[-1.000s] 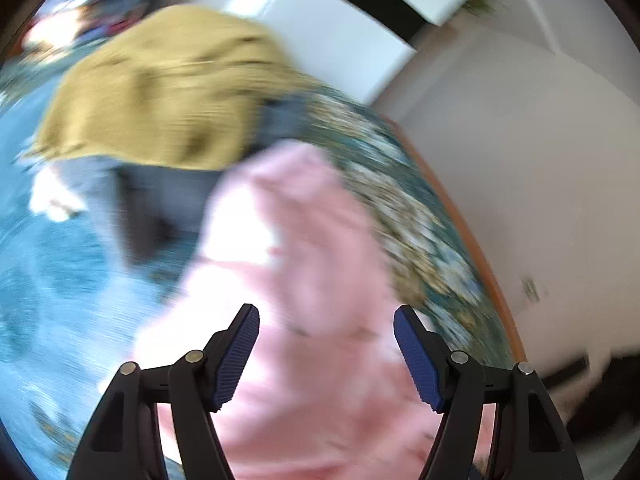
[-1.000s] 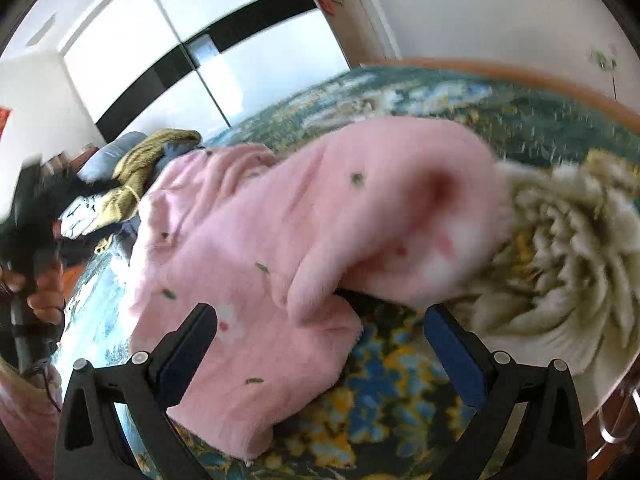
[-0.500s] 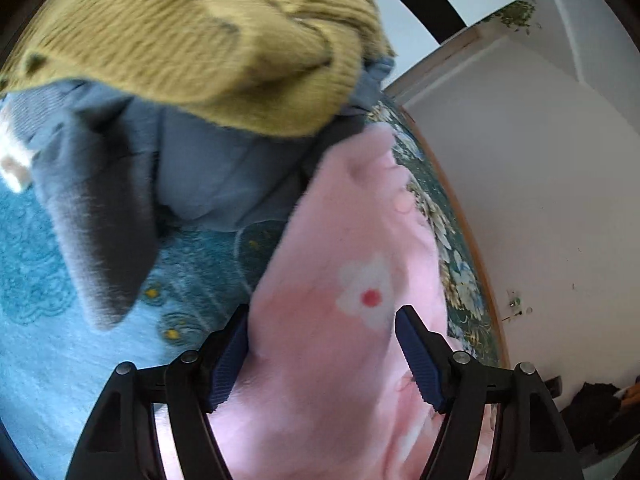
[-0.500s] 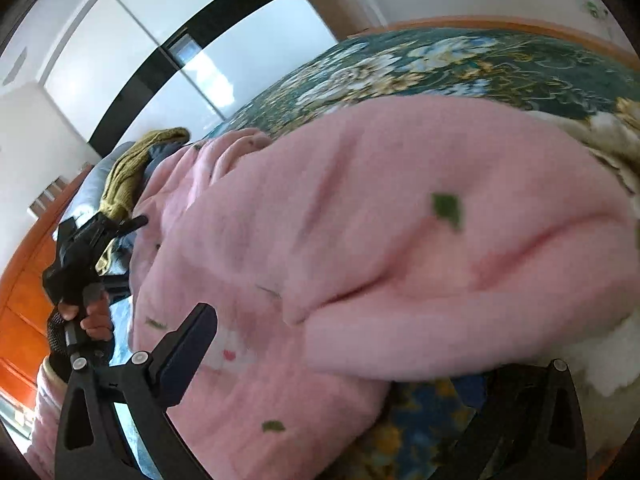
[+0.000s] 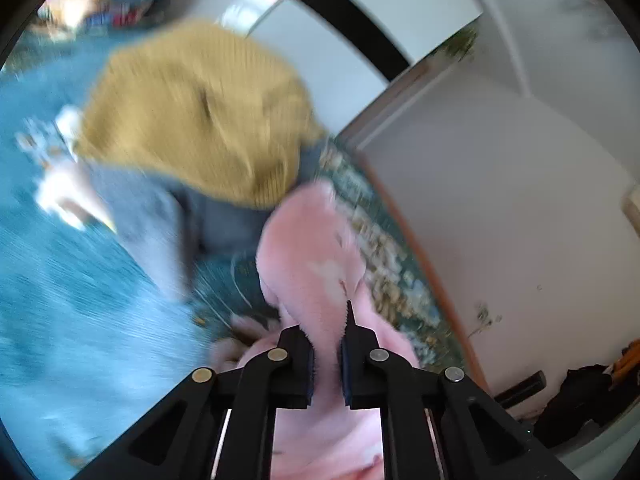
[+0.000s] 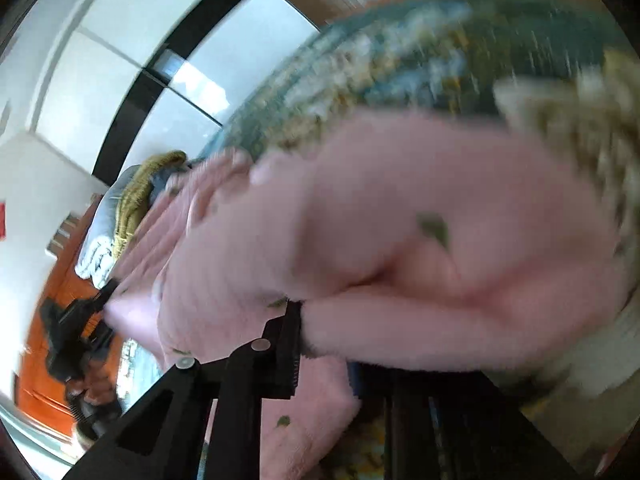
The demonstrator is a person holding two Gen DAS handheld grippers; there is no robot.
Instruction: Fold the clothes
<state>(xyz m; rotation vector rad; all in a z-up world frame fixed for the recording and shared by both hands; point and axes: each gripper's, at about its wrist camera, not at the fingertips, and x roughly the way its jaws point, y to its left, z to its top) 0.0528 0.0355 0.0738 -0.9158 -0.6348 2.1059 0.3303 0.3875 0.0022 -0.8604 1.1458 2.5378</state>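
Observation:
A pink fleece garment (image 5: 316,256) with small flower and leaf marks lies on a floral bedspread (image 5: 384,248). In the left wrist view my left gripper (image 5: 326,344) is closing, its pads pinching a fold of the pink fabric. In the right wrist view the same pink garment (image 6: 400,232) fills the middle, and my right gripper (image 6: 324,344) is closing on a thick roll of it; the right finger is hidden under the cloth. The left gripper (image 6: 100,300) also shows at far left, held by a hand, at the garment's other end.
A mustard knitted sweater (image 5: 200,112) lies on a grey garment (image 5: 160,216) behind the pink one. The bed's wooden edge (image 5: 424,256) runs beside a white wall. A wardrobe with white and black panels (image 6: 132,80) stands behind the bed. An orange wooden door (image 6: 44,360) is at left.
Both grippers went from wide open to closed on the pink garment. The left gripper pulled back and up from the sweater pile; the right one rolled and pressed into the fabric.

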